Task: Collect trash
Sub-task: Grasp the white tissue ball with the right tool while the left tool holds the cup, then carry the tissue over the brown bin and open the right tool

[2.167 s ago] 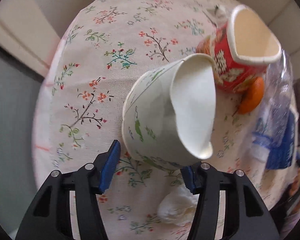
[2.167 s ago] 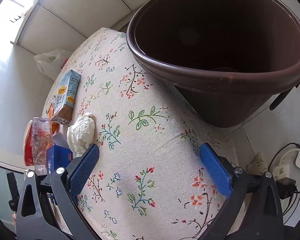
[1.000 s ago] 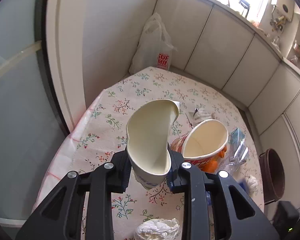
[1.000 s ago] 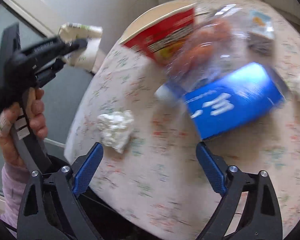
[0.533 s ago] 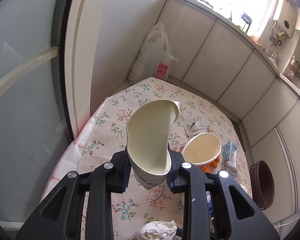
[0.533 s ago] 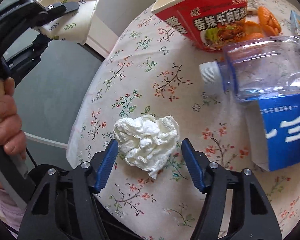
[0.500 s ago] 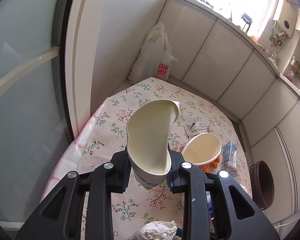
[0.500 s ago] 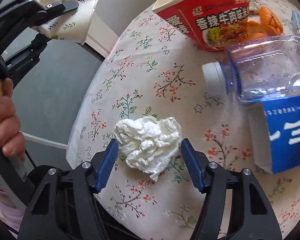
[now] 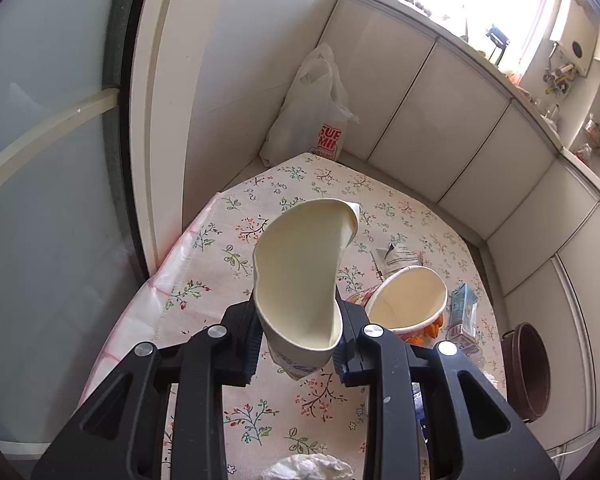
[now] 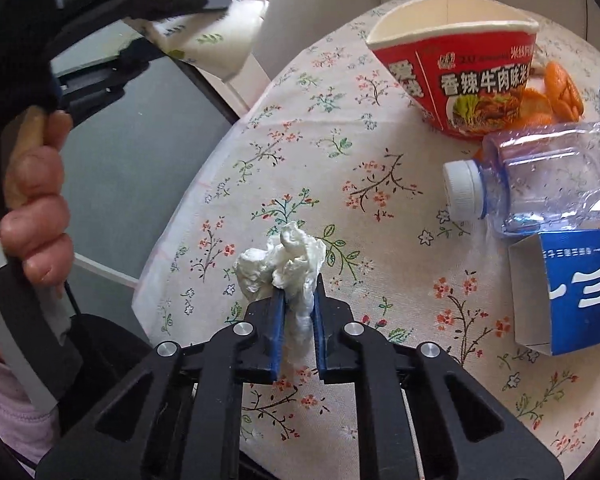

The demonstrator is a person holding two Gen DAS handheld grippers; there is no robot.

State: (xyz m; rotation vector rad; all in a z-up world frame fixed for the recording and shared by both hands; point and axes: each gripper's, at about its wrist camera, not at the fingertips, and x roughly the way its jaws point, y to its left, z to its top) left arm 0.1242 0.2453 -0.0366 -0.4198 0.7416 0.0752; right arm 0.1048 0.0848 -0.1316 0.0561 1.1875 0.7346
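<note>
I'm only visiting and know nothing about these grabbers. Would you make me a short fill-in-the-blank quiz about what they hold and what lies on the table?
1. The right gripper has just closed its jaws on a crumpled white ____.
2. The left gripper squeezes a dented paper ____.
3. The noodle tub on the table is mostly ____ outside.
4. The plastic bottle lies on its ____.

Missing words: tissue; cup; red; side

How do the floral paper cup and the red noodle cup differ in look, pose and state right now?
The floral paper cup is white with green sprigs and squeezed flat-sided; the red noodle cup is red with printed characters, its rim only bent. The floral paper cup is clamped in the left gripper off the table; the red noodle cup sits on the tablecloth, ungripped. Both look empty inside.
</note>
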